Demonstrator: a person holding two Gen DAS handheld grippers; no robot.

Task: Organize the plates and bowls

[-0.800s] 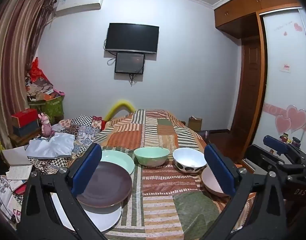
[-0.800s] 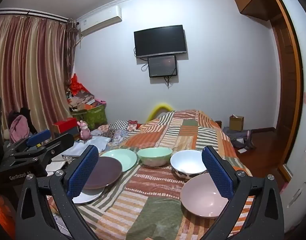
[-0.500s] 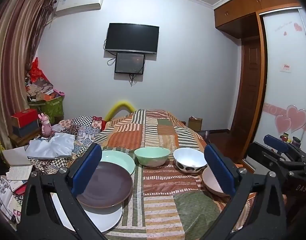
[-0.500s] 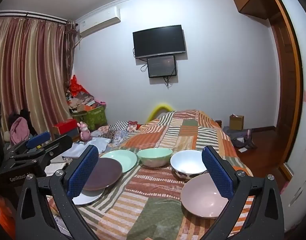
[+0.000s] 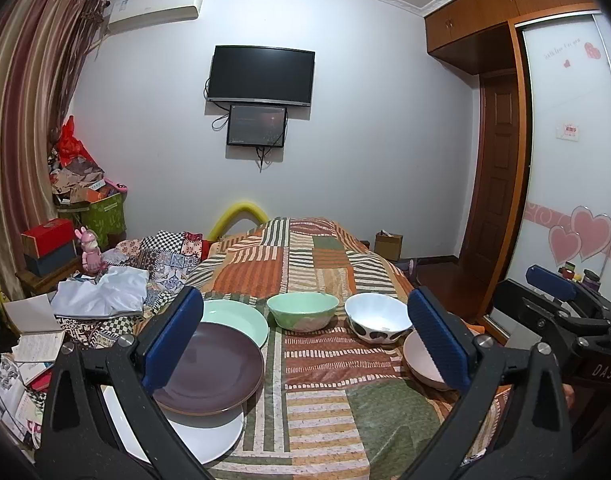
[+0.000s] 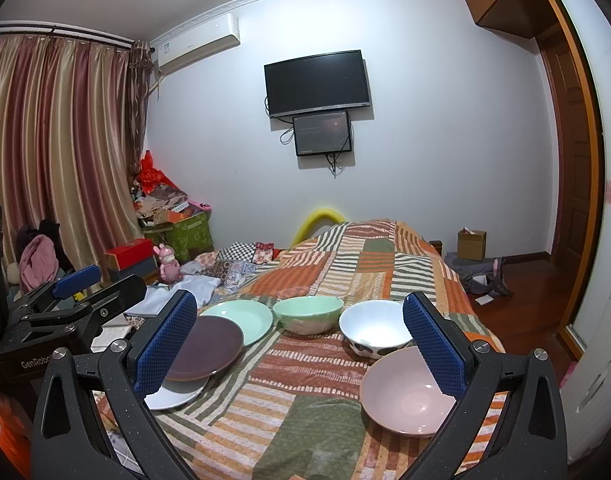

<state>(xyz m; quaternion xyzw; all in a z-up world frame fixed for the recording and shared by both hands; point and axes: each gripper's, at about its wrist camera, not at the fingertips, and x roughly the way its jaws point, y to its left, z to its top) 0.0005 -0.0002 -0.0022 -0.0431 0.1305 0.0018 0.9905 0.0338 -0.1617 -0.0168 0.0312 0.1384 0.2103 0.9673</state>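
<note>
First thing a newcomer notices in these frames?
Crockery laid out on a patchwork bedspread: a purple plate overlapping a white plate at left, mint plate and mint bowl behind, white bowl and pink bowl at right. Both open grippers, left and right, frame them, holding nothing.

On the bed before me: purple plate atop white plate, green plate, then green, white and pink bowls.

The left gripper, seen at the left edge of the right wrist view, carries "GenRobo" in white. The right gripper, at the right edge of the left wrist view, carries "DAS".
</note>
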